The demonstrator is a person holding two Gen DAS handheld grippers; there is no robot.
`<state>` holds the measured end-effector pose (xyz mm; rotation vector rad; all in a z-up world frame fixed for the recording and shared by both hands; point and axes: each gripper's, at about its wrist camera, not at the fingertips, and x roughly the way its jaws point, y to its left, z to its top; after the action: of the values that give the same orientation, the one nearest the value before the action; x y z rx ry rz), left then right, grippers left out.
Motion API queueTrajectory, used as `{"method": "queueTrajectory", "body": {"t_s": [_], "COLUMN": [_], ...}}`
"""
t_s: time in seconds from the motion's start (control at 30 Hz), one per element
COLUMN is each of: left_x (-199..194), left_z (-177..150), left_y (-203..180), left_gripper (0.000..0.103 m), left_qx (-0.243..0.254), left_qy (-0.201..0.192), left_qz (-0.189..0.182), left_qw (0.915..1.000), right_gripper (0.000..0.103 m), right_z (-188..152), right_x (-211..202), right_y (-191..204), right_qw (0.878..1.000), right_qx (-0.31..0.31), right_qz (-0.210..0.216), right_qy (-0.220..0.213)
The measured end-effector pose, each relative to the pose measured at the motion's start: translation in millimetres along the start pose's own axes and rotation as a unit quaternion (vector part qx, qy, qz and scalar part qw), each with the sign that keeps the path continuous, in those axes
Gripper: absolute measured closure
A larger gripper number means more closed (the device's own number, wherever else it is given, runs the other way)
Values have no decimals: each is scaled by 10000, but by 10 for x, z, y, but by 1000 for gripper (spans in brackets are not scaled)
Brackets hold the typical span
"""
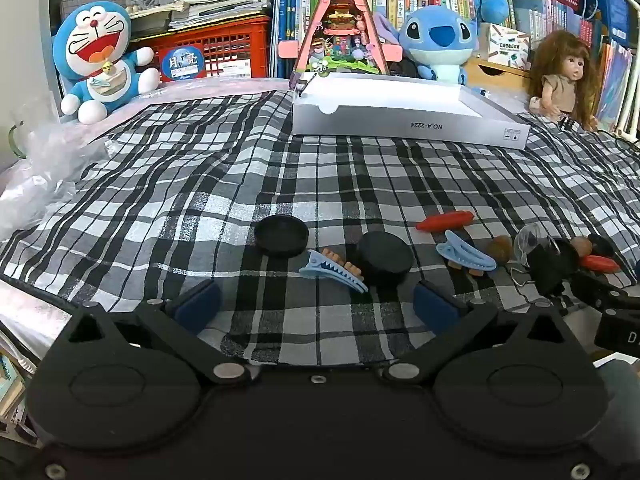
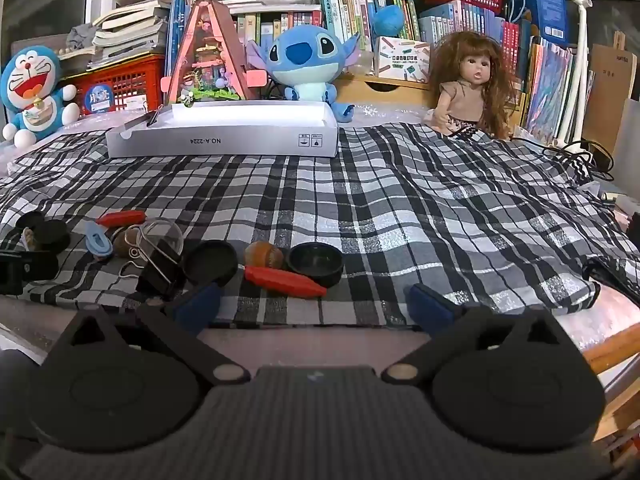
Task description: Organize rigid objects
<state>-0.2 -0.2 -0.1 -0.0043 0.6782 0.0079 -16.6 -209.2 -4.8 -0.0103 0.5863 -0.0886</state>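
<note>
Small rigid items lie scattered on a checked cloth point(image 1: 240, 168). Just past my open left gripper point(image 1: 316, 306) lie a blue hair clip point(image 1: 334, 273), a black round lid point(image 1: 385, 257) and another black lid point(image 1: 281, 235). Further right are a red stick point(image 1: 445, 220) and a second blue clip point(image 1: 466, 255). My right gripper point(image 2: 314, 305) is open too, its jaws bare. Just beyond it lie a red stick point(image 2: 285, 281), a black lid point(image 2: 316, 262), a brown nut point(image 2: 264, 254), another black lid point(image 2: 210, 262) and a binder clip point(image 2: 158, 270). A white shallow box point(image 2: 224, 136) stands at the back.
Plush toys point(image 1: 98, 60), a doll point(image 2: 468, 80), a triangular toy house point(image 1: 342, 24), red crates and shelves of books line the back. Crumpled plastic film point(image 1: 44, 168) lies at the left edge. Cables point(image 2: 580, 160) trail at the right. The cloth's front edge hangs near my right gripper.
</note>
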Motion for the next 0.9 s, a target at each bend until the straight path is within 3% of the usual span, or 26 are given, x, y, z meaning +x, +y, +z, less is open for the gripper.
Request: {"method": "queueTrajectory", "body": {"t_s": [0.9], "left_x": [2], "left_z": [0], "left_y": [-2], "left_gripper": [0], "left_qx": [1], "left_qy": [41], "left_qz": [-5], "left_qw": [10000], "right_gripper": [0], "right_z": [6], "right_x": [13], "right_y": [-19], "right_qw": [10000], "right_qx": [19], "right_qz": [35], "right_qy": [24]}}
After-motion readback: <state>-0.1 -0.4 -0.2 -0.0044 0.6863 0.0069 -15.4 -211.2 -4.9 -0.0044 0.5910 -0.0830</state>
